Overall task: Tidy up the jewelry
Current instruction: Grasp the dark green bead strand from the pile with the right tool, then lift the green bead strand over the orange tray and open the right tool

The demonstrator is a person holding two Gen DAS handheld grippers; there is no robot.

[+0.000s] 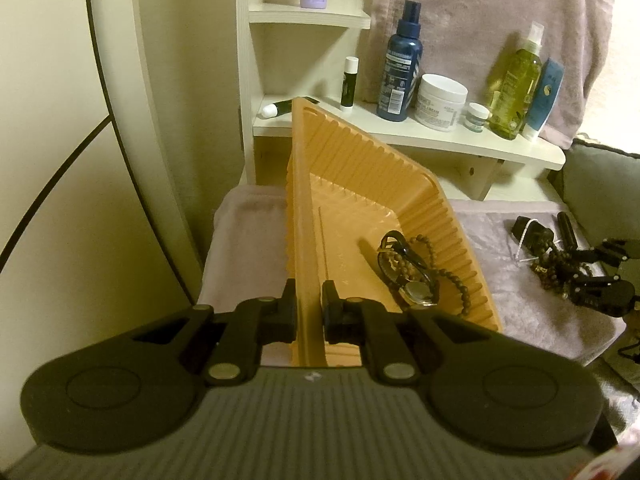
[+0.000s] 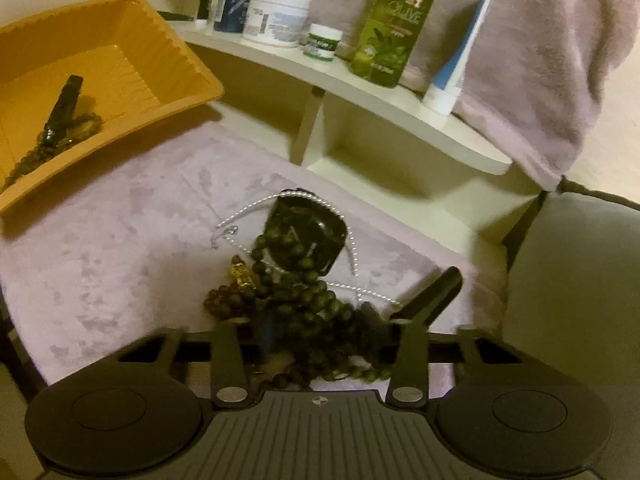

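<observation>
Left gripper [image 1: 309, 312] clamped on the near wall of the orange ribbed plastic tray [image 1: 400, 160], one black pad inside the wall, one outside, tray tipped up on an angle. Inside the tray, toward its right wall: a black-strapped wristwatch with a silver face [image 1: 412, 280] tangled with a loop of small dark beads [image 1: 452, 276].

Right of the tray, on the pale lilac plush cloth [image 2: 120, 248], a heap of loose jewelry. Right gripper [image 2: 320, 332] lowered over the near part of a dark round-bead strand [image 2: 312, 304], beads piled between the two fingers; pads blurred and half hidden, so pressing or merely straddling cannot be told. Just beyond the beads, a black rounded case [image 2: 316, 232] draped with a thin silver beaded chain [image 2: 256, 204]. A small gold charm [image 2: 240, 276] at the left of the bead heap. A black stick-shaped piece [image 2: 432, 292] just right of the beads.

Far side: a cream wooden shelf [image 1: 440, 140] bearing a dark blue spray bottle [image 1: 400, 68], a white cream jar [image 1: 440, 100], a green olive-oil bottle [image 2: 396, 24] and a blue-and-white tube [image 2: 460, 64]. Pinkish towel [image 2: 560, 60] hanging behind the shelf.
</observation>
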